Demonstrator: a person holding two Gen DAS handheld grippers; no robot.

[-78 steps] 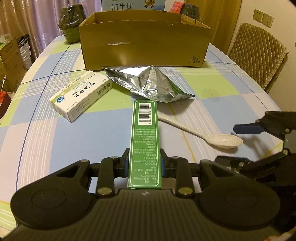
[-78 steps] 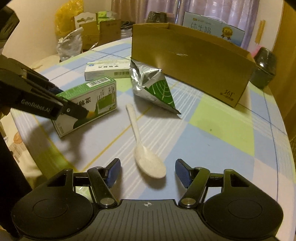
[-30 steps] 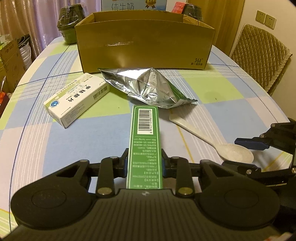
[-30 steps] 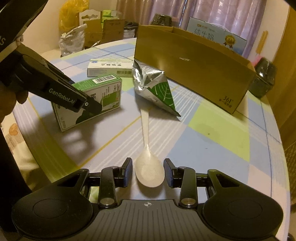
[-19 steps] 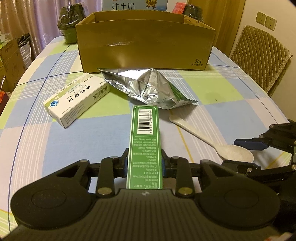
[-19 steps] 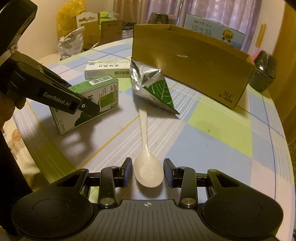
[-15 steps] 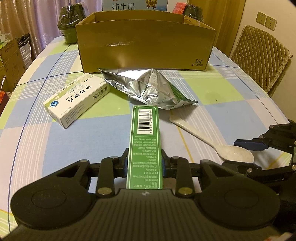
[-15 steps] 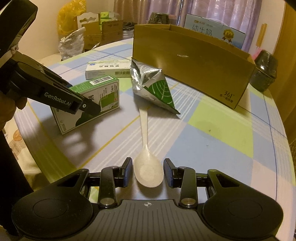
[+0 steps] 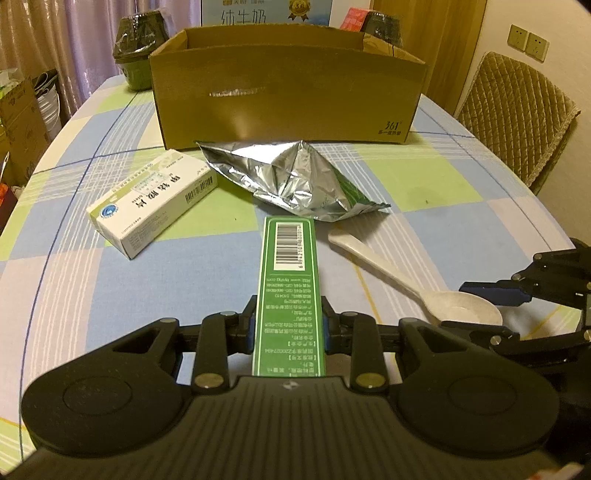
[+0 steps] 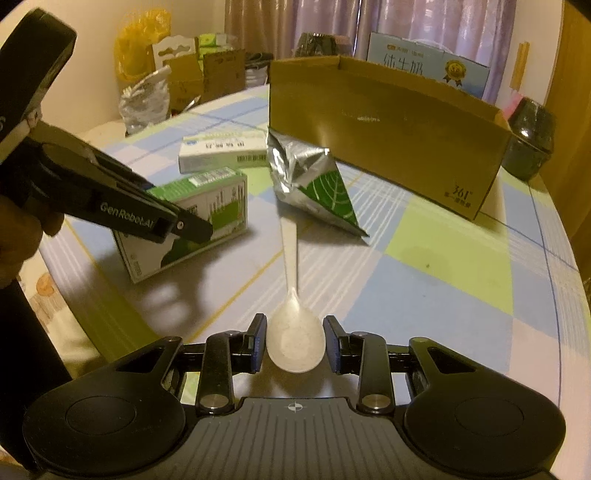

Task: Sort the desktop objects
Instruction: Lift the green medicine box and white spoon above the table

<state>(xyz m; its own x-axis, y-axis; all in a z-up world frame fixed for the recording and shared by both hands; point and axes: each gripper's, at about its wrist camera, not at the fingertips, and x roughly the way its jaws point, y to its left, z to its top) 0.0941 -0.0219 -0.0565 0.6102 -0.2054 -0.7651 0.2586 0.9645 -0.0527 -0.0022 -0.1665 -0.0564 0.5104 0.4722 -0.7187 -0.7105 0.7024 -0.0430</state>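
One green box (image 9: 289, 291) is clamped in the left tongs (image 9: 289, 328); one white spoon (image 10: 295, 332), bowl pinched between the right tongs (image 10: 295, 345); one white box (image 9: 155, 201), one foil pouch (image 9: 295, 181), one cardboard box (image 9: 288, 85).

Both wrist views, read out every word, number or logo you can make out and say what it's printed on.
"361": cardboard box, lower corner; small print beneath it unreadable.
"GenRobot.AI": left gripper, on its arm.
"纯牛奶": blue carton behind the box.
Barcode: green box; its digits and text too small.
White box: lettering blurred.
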